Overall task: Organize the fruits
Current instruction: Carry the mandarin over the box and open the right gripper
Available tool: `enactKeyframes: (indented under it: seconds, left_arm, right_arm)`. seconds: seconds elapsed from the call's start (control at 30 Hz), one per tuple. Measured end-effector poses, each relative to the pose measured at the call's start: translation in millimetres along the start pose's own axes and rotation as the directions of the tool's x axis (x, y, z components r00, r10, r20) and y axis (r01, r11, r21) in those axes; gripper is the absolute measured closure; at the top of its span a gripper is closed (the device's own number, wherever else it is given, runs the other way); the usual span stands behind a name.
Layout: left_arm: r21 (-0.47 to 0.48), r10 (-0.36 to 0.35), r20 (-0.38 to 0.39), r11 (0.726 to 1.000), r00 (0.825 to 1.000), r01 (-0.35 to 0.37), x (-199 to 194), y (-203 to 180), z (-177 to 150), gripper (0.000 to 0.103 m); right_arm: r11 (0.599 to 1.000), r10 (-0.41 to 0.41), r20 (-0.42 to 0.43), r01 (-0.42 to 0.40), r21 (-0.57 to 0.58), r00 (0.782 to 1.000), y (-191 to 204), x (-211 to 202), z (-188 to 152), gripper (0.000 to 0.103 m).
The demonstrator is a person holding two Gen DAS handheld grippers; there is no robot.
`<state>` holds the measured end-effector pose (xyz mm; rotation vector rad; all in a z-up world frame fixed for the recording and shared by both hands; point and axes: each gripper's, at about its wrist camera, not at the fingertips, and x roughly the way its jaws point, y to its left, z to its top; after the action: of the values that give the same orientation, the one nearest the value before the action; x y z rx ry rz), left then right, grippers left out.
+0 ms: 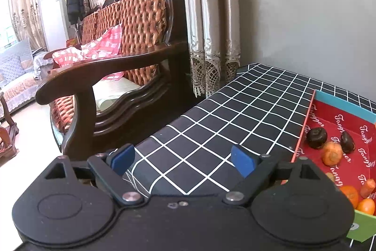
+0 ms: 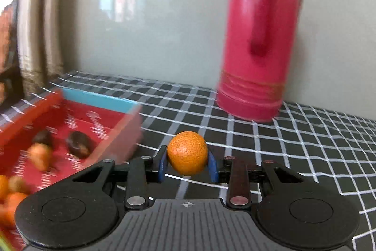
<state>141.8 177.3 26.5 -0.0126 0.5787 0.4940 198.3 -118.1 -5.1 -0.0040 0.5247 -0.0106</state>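
While clamped: right claw, orange.

We record one counter covered in a black cloth with a white grid pattern, set against a pale wall. Directly on it we list a shallow red box with a blue far edge, printed inside with white lettering, standing toward the left of the right wrist view, and a tall pink-red flask with a side handle, upright near the wall and well apart from the box. The rest of the cloth we see lies bare.
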Motion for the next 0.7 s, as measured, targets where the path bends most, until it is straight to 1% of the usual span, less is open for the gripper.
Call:
enactKeyframes:
  seconds: [0.13,0.27,0.4,0.57,0.63,0.67,0.7]
  left_arm:
    - [0.004,0.01,-0.001,1.0,1.0,-0.01,1.4,3.5,-0.9,0.02]
    - [0.01,0.021,0.0,1.0,1.0,-0.021,2.4,5.7,-1.8,0.019]
    - [0.011,0.018,-0.004,1.0,1.0,-0.018,3.1,6.0,-1.6,0.018]
    - [0.023,0.002,-0.002,1.0,1.0,-0.002,0.9,0.0,-1.9,0.017]
    - [0.033,-0.011,-0.002,0.999,1.0,0.011,-0.1,-5.3,-2.5,0.017]
    - [0.039,-0.019,-0.001,0.999,1.0,0.019,-0.5,-7.6,-2.4,0.017]
    - [0.046,-0.027,0.002,0.999,1.0,0.027,-1.6,-10.4,-2.5,0.016]
  right_arm:
    - [0.994,0.099,0.041,-0.097,-0.043,0.994,24.9,-11.8,3.1,0.068]
    - [0.976,0.199,0.062,-0.192,-0.105,0.978,48.0,-19.7,2.4,0.068]
    - [0.956,0.257,0.035,-0.249,-0.155,0.966,68.6,-20.6,-3.7,0.068]
    - [0.936,0.298,-0.018,-0.296,-0.191,0.954,84.4,-22.6,-11.2,0.067]
    - [0.933,0.301,-0.032,-0.301,-0.196,0.953,86.2,-21.7,-13.2,0.055]
    - [0.933,0.305,-0.024,-0.304,-0.193,0.952,85.0,-24.1,-13.5,0.052]
    - [0.933,0.308,-0.016,-0.305,-0.189,0.951,84.1,-28.6,-12.5,0.043]
